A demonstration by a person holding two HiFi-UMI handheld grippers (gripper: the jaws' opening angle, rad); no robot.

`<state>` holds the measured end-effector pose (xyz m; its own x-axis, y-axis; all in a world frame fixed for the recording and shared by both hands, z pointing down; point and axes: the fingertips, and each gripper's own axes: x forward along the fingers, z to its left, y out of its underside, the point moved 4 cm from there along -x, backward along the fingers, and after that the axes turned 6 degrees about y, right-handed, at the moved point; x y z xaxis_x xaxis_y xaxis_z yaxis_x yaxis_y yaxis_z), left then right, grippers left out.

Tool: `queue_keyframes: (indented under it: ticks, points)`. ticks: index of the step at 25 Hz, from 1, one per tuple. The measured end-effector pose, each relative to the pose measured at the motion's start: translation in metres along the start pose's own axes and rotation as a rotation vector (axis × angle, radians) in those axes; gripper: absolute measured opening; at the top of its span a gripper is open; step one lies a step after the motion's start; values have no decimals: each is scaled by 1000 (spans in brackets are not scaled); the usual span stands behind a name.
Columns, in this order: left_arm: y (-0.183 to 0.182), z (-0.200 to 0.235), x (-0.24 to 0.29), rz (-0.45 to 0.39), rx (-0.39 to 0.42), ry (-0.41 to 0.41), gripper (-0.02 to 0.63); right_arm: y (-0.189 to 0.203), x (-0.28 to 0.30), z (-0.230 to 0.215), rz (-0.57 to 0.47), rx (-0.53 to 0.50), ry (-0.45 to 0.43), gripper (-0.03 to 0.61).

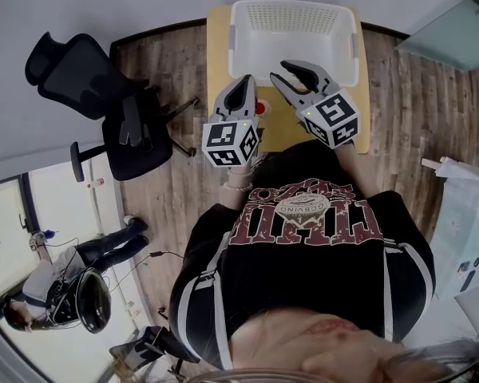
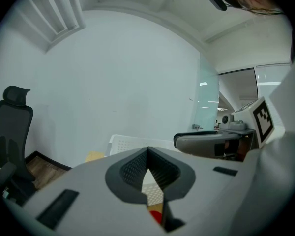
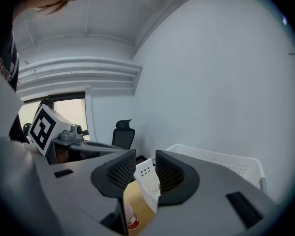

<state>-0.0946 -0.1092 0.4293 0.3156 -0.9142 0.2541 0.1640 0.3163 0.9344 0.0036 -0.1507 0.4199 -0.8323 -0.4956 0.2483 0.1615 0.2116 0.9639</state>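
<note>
Standing on a wood-plank floor [image 1: 168, 78], a person in a black printed sweatshirt [image 1: 303, 254] holds both tools out over a small table. Black office chair [image 1: 104, 94] sits well apart to the left. A second person [image 1: 64, 286] sits low at the far left edge of the head view.

Light wooden table [image 1: 218, 62]: carries a white perforated plastic basket [image 1: 291, 50] on its far half. Basket interior looks bare; no view shows anything in it.

Left gripper [image 1: 245, 82]: in the air over the table's left-front part, just short of the basket's near wall. Left gripper view: jaw tips meet at a point with nothing caught between them. A slot lower down shows basket wall and a speck of red.

Right gripper [image 1: 279, 72]: raised near the basket's near rim. Right gripper view: jaws parted with a clear gap, and the basket's corner shows through it, beyond the pads — not clamped. Empty.

Small red-capped bottle [image 1: 261, 108]: on the tabletop between the two grippers, in front of the basket and outside it. Body mostly hidden — cannot tell whether it is upright or lying.

Status, judged: bottle not gripped, not lifted, not in the basket. Neither tool appears to touch anything. No pick-up or placement is done, so far as the pictures show.
</note>
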Motion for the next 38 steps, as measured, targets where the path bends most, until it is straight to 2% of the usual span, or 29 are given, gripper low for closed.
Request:
queue_keyframes:
  ticks: [9,24,38]
  points:
    - [-2,-15,12,2,11,41,48,2,-15,-22,-12,19,89,61]
    - [-4,-44,34,14,33,122,48,15,-42,-54,2,81,191,31]
    - [-8,-77,55,34,65,245,48,22,-66,-81,-4,143,320,18]
